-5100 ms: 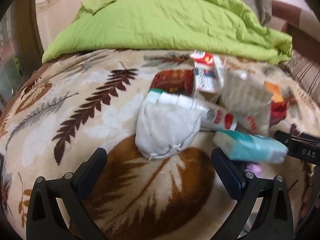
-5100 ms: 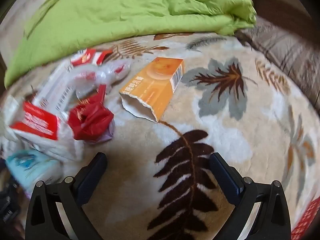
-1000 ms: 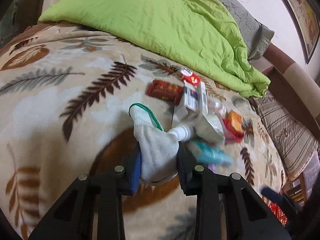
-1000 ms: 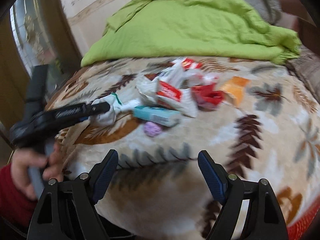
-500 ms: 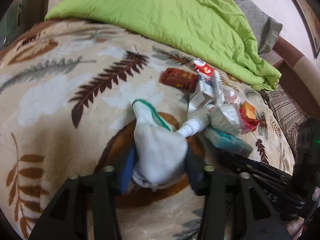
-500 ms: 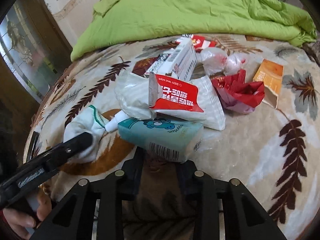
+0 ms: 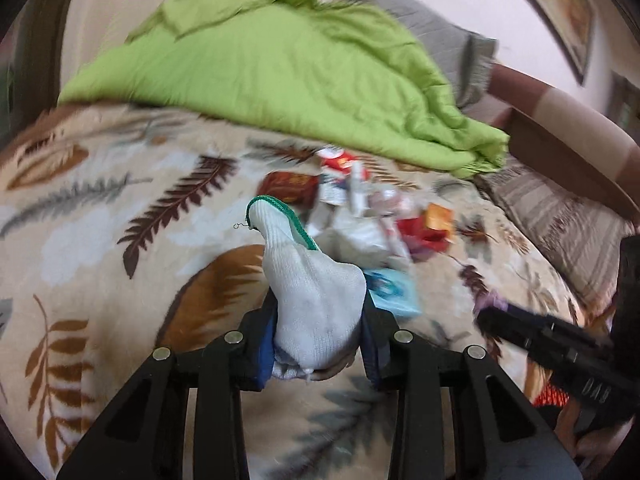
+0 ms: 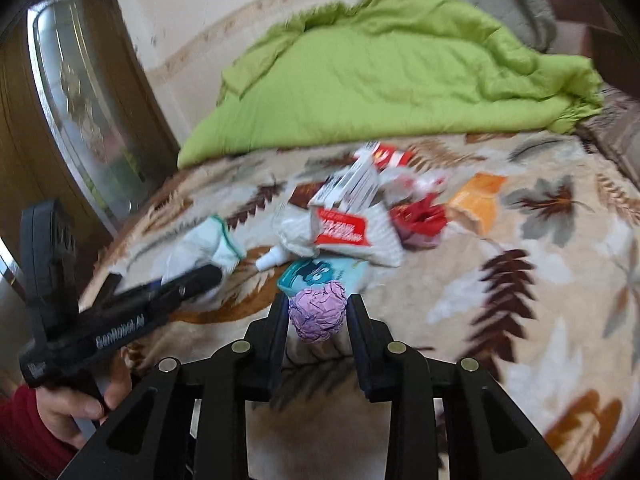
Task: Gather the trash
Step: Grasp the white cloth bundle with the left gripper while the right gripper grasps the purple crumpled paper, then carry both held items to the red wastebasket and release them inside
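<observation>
We are holding both catches above the bed (image 8: 540, 320): our left gripper (image 7: 318, 344) is clamping the white sock (image 7: 316, 304), its long axis running forward past the fingers, while our right gripper (image 8: 318, 320) is pinching the crumpled purple wad (image 8: 318, 312). The remaining litter pile (image 8: 360, 224) is lying mid-bed, just ahead of our right fingers.

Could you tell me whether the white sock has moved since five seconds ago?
Yes. The white sock, then lying against the trash pile, now sits raised and nearer, clamped in the left hand-held gripper.
</observation>
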Demonstrator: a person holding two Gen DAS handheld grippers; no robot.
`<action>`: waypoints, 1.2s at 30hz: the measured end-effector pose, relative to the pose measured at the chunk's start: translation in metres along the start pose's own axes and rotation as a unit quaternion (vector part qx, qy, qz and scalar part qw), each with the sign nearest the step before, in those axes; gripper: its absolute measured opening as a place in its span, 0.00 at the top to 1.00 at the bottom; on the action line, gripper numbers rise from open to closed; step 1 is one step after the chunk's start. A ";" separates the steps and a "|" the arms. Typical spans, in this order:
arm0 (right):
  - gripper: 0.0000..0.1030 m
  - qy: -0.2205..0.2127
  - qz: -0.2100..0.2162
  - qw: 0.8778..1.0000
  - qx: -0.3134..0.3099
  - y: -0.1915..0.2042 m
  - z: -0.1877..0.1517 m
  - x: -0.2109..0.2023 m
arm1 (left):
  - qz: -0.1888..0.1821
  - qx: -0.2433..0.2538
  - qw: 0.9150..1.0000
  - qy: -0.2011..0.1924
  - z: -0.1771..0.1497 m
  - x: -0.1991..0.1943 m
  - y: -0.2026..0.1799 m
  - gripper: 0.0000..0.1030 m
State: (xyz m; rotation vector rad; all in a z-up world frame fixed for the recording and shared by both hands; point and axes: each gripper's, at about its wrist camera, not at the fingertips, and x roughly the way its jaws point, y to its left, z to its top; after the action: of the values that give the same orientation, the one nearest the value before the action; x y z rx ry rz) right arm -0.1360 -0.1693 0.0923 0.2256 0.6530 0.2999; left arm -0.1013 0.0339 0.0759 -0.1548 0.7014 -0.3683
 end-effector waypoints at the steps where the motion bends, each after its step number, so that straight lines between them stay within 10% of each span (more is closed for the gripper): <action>1: 0.69 -0.006 -0.002 1.000 0.002 -0.001 -0.001 -0.006 | -0.002 0.009 1.000 -0.003 -0.004 -0.005 -0.008 0.68; 11: 0.69 -0.015 -0.009 1.000 0.026 -0.013 -0.007 -0.019 | 0.018 0.114 0.993 -0.025 -0.028 -0.013 -0.056 0.67; 36: 0.69 -0.009 -0.017 1.000 0.021 -0.012 -0.009 -0.013 | 0.032 0.115 0.993 -0.016 -0.033 -0.004 -0.054 0.67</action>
State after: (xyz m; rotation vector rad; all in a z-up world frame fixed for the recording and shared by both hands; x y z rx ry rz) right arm -0.1490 -0.1841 0.0889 0.2574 0.6453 0.2504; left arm -0.1412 -0.0150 0.0673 0.0803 0.6264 -0.3818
